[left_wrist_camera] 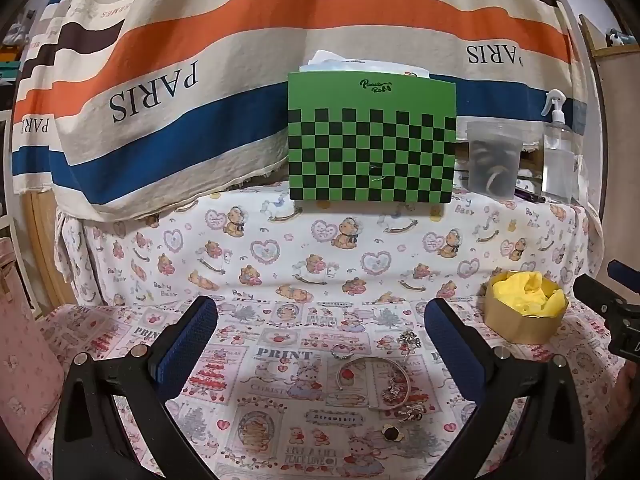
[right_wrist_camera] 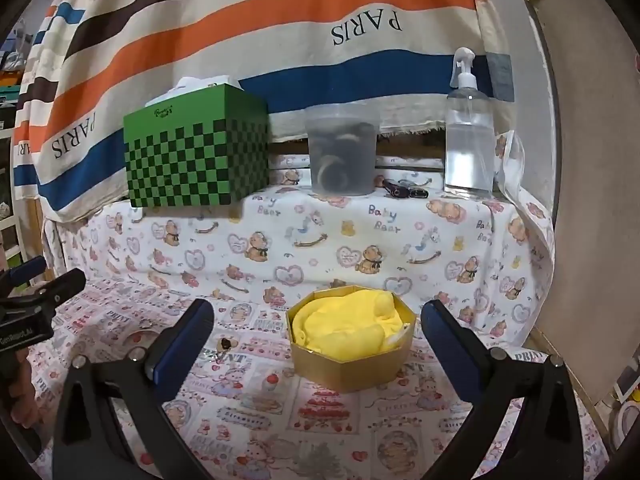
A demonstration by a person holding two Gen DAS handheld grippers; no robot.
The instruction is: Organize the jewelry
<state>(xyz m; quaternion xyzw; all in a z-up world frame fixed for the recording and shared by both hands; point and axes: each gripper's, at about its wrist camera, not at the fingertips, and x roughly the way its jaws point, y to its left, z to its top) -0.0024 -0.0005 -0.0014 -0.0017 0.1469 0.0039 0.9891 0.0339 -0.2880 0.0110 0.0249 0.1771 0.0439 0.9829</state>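
Several jewelry pieces lie on the printed cloth in the left wrist view: a silver bangle (left_wrist_camera: 370, 376), a small ring (left_wrist_camera: 340, 352), a sparkly earring (left_wrist_camera: 409, 339), a charm cluster (left_wrist_camera: 412, 412) and a dark round gold-rimmed piece (left_wrist_camera: 392, 433). My left gripper (left_wrist_camera: 320, 344) is open above and around them, touching none. A gold octagonal box (right_wrist_camera: 352, 368) lined with yellow cloth (right_wrist_camera: 348, 328) sits between the open fingers of my right gripper (right_wrist_camera: 316, 344); the box also shows at the right of the left wrist view (left_wrist_camera: 524, 320). One dark piece (right_wrist_camera: 226, 345) shows left of the box.
A green checkered box (left_wrist_camera: 372, 152) stands on the raised shelf behind, with a clear plastic tub (left_wrist_camera: 494, 160) and a spray bottle (left_wrist_camera: 560, 152) to its right. A striped PARIS cloth (left_wrist_camera: 200, 80) hangs behind. A pink cushion (left_wrist_camera: 20, 360) lies at far left.
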